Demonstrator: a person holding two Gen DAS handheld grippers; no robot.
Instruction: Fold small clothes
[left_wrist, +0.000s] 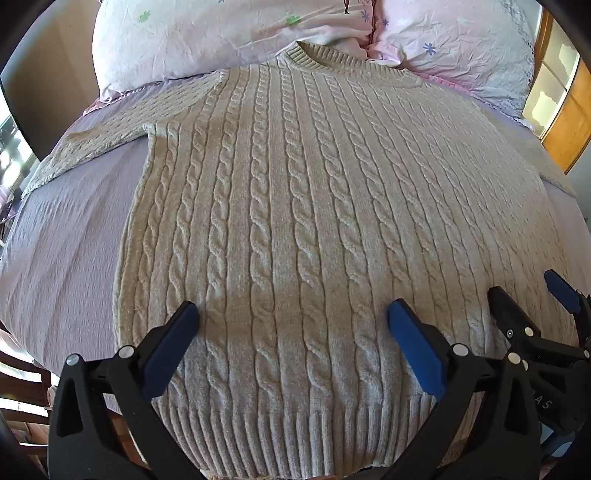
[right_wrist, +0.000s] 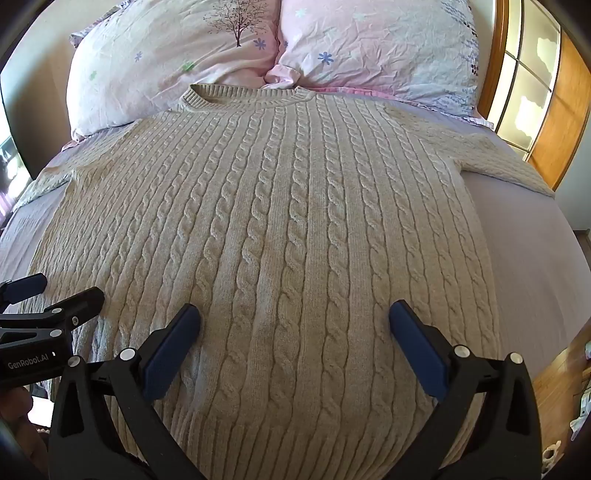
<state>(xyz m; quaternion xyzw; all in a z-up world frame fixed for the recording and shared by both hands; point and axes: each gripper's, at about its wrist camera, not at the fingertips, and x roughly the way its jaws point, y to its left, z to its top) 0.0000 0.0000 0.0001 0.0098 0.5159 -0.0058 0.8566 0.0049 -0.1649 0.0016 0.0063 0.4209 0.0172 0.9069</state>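
Observation:
A beige cable-knit sweater (left_wrist: 288, 206) lies flat and face up on the bed, collar toward the pillows, sleeves spread to both sides. It also fills the right wrist view (right_wrist: 280, 229). My left gripper (left_wrist: 293, 317) is open and empty, hovering over the lower body of the sweater just above the ribbed hem. My right gripper (right_wrist: 294, 319) is open and empty over the same lower part, further right. The right gripper shows at the right edge of the left wrist view (left_wrist: 532, 291), and the left gripper at the left edge of the right wrist view (right_wrist: 55, 291).
The bed has a lilac sheet (left_wrist: 62, 240), also seen in the right wrist view (right_wrist: 532, 251). Two pink floral pillows (right_wrist: 173, 70) (right_wrist: 373, 48) lie at the head. A wooden-framed window (right_wrist: 532, 85) stands at the right. Wooden furniture (left_wrist: 22, 391) is at the bed's left edge.

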